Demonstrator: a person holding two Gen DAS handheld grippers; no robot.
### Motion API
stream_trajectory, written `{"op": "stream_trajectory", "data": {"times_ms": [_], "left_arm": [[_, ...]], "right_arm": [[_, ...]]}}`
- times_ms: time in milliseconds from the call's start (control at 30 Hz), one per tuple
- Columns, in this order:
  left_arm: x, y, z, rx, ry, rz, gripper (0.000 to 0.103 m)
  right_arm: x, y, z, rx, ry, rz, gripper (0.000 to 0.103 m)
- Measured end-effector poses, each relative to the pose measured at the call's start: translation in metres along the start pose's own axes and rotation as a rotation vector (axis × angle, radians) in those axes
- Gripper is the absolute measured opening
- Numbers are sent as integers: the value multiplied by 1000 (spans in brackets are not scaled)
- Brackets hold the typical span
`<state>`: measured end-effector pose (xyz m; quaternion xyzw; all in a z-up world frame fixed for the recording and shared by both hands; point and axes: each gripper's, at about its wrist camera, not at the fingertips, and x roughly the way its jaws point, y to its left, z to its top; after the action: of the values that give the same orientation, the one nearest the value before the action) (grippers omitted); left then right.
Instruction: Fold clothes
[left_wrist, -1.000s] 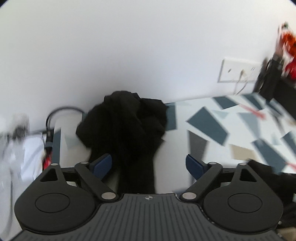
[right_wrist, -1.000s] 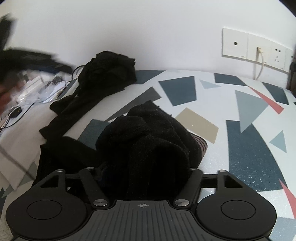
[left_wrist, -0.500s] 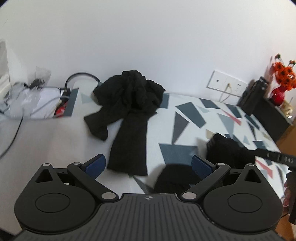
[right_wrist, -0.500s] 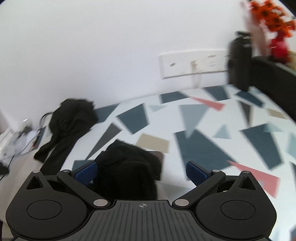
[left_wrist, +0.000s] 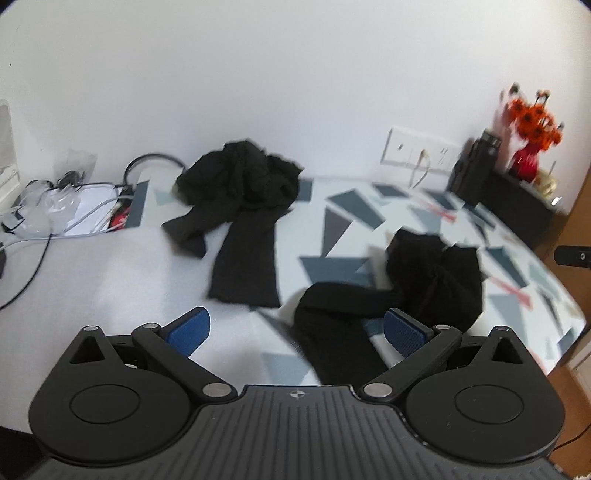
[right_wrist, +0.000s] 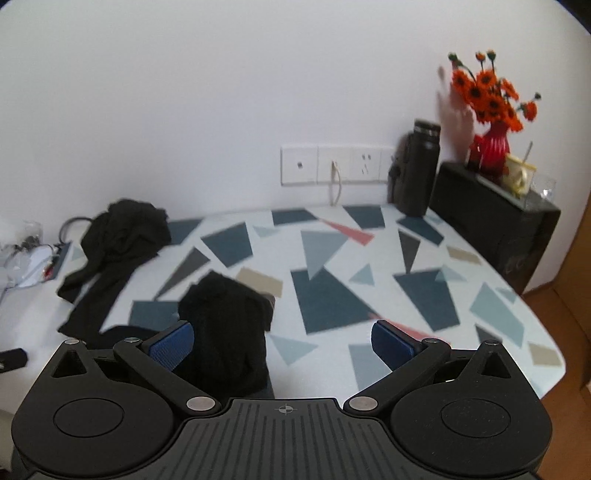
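We are holding both left tongs (left_wrist: 295, 330) and right tongs (right_wrist: 282, 341) wide open, empty, above the desk (right_wrist: 424, 295). The near black garment (right_wrist: 225, 328) is lying bunched beneath; grabbing several layers risks a crooked fold.

left hand-held gripper (left_wrist: 297, 332): spread wide, empty | near black garment (left_wrist: 391, 291): crumpled on table (left_wrist: 110, 280) | far black garment (left_wrist: 240, 199): by wall

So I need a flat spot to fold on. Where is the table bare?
The widest bare patch is the patterned tablecloth between the near black garment and the black cabinet. A plain white strip lies left of the far black garment. The cables crowd the far left corner.
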<state>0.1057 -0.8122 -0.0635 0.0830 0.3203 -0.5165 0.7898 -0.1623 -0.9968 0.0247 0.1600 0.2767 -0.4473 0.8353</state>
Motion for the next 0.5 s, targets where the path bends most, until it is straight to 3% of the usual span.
{"op": "stream_trajectory", "data": {"times_ms": [233, 500], "left_arm": [[-3, 1, -8, -38, -45, -26, 102], [-7, 12, -16, -109, -72, 28, 102]], "right_arm": [[-15, 11, 46, -84, -48, 2, 102], [20, 17, 95, -95, -51, 100, 98]]}}
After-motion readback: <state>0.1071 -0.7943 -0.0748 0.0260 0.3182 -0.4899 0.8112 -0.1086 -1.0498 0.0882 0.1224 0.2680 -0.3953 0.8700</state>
